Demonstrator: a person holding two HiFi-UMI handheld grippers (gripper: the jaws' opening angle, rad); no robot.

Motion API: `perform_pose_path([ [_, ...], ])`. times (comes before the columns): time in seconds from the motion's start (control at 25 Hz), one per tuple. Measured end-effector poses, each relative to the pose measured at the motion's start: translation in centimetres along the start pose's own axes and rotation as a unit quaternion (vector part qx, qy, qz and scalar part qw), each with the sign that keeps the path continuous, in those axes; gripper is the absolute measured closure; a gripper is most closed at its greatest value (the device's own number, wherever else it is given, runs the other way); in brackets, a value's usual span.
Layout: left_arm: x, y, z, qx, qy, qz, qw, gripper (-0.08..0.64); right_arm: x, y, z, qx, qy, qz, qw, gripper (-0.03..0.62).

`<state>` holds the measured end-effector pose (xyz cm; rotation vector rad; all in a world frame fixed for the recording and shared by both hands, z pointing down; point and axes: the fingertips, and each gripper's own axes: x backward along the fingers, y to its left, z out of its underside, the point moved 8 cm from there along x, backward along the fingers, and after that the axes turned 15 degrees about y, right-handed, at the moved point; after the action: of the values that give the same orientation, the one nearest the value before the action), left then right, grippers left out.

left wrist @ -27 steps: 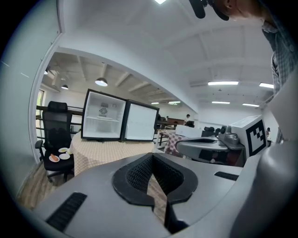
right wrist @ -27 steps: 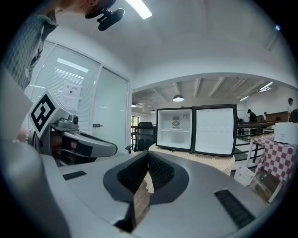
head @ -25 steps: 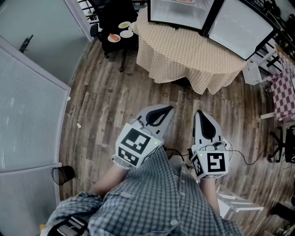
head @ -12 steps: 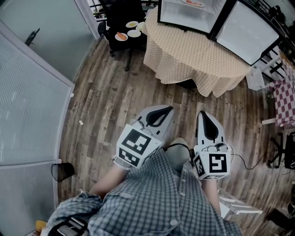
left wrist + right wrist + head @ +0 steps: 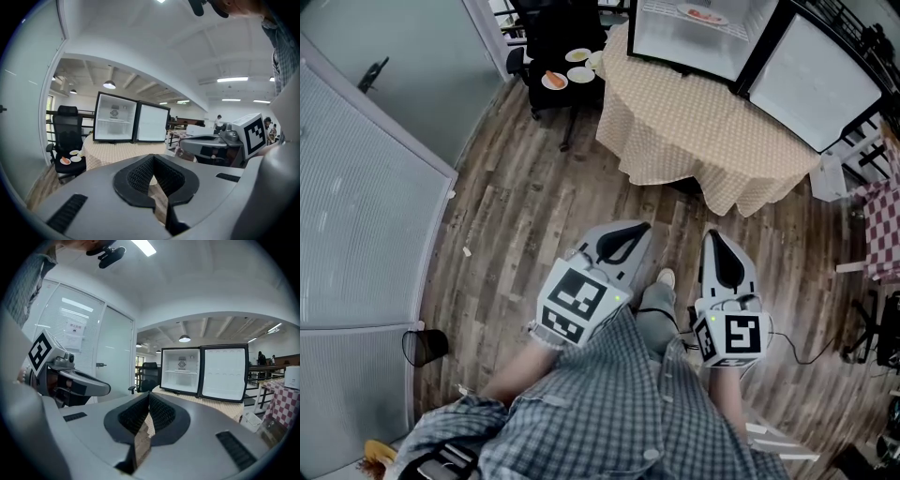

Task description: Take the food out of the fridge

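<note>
**Closed grippers face an open mini fridge, food still on its shelf**

A person in a checked shirt point(image 5: 609, 412) stands on a wood-plank floor point(image 5: 516, 206), holding the left gripper point(image 5: 628, 236) and the right gripper point(image 5: 715, 246) side by side; both point towards a table point(image 5: 703, 122) draped in a beige checked cloth; one pale shoe point(image 5: 666, 278) shows on the floor between the two tools.

A black mini fridge point(image 5: 689, 37) stands on the table, its door point(image 5: 816, 80) swung wide to the right; the food point(image 5: 703, 14), something reddish on a pale plate, lies on a wire shelf point(image 5: 727, 26) inside the lit compartment, well apart from both grippers.

In the left gripper view the dark ribbed pads point(image 5: 139, 176) meet at their tips with nothing caught between them; only floor shows through the gap behind; the right gripper view shows the same, its jaws brought together and empty, the fridge's white interior straight ahead of them.

Left of the table stands a black office chair point(image 5: 546, 33); three small plates point(image 5: 553, 81) sit on its seat, the nearest carrying an orange piece of food; the other two cannot be read.

A glass partition point(image 5: 366, 216) runs along the left side; a small dark bin point(image 5: 425, 349) stands at its foot.
</note>
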<state>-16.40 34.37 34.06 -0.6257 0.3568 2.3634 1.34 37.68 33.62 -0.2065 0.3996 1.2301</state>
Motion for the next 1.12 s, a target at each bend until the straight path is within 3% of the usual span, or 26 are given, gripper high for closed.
perform_pose_path([
  [0.32,-7.1,0.4,-3.7,0.009,0.012,0.001,0.9999,0.554,-3.2,-6.3,0.0,0.006,0.026,-0.005,1.0,0.583],
  [0.44,-9.4,0.7,-5.4,0.013,0.014,-0.004,0.9998,0.554,-4.4,-9.0,-0.6,0.005,0.015,-0.007,1.0,0.583],
  [1.12,-18.9,2.2,-13.8,0.037,0.006,-0.069,0.9969,0.554,-11.2,-21.1,-4.8,0.038,-0.002,-0.058,0.998,0.583],
])
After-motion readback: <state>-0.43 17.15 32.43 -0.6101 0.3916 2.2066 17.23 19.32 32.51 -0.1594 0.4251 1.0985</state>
